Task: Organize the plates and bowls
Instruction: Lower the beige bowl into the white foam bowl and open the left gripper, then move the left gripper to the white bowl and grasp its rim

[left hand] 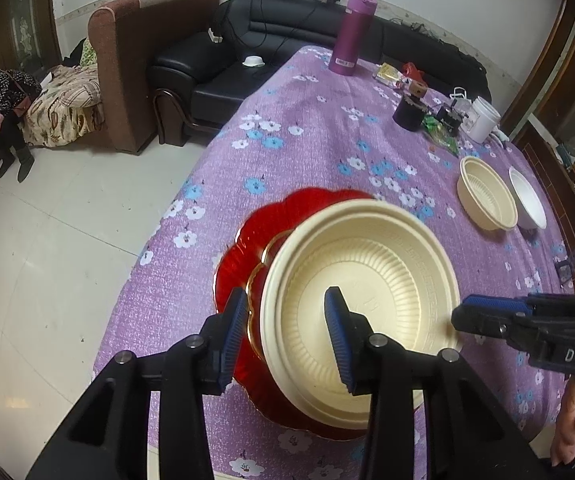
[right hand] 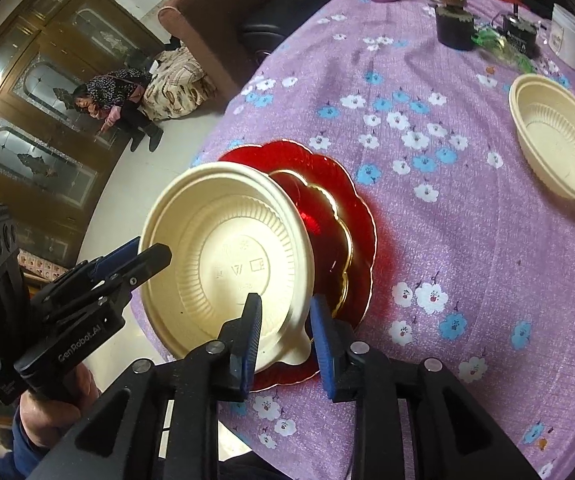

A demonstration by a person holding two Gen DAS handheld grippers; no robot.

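Observation:
A cream ribbed bowl (left hand: pixel 367 264) (right hand: pixel 223 240) rests on a small gold-rimmed red plate (right hand: pixel 319 208), which lies on a larger scalloped red plate (left hand: pixel 255 224) (right hand: pixel 327 168). My left gripper (left hand: pixel 287 336) straddles the bowl's left rim, one finger inside and one outside, open with gaps at both pads. On the near rim, my right gripper (right hand: pixel 285 340) stands the same way, open and not pressing. Each gripper shows in the other's view: right gripper (left hand: pixel 471 316), left gripper (right hand: pixel 155 256). A second cream bowl (left hand: pixel 487 196) (right hand: pixel 559 148) and a white bowl (left hand: pixel 527 200) sit farther right.
The purple flowered tablecloth (left hand: pixel 307 128) drops off at the left edge to a tiled floor. At the far end stand a purple bottle (left hand: pixel 353 34), a black cup (left hand: pixel 407 114) and a white jar (left hand: pixel 483 120). A person (left hand: pixel 3 108) sits beyond the sofas.

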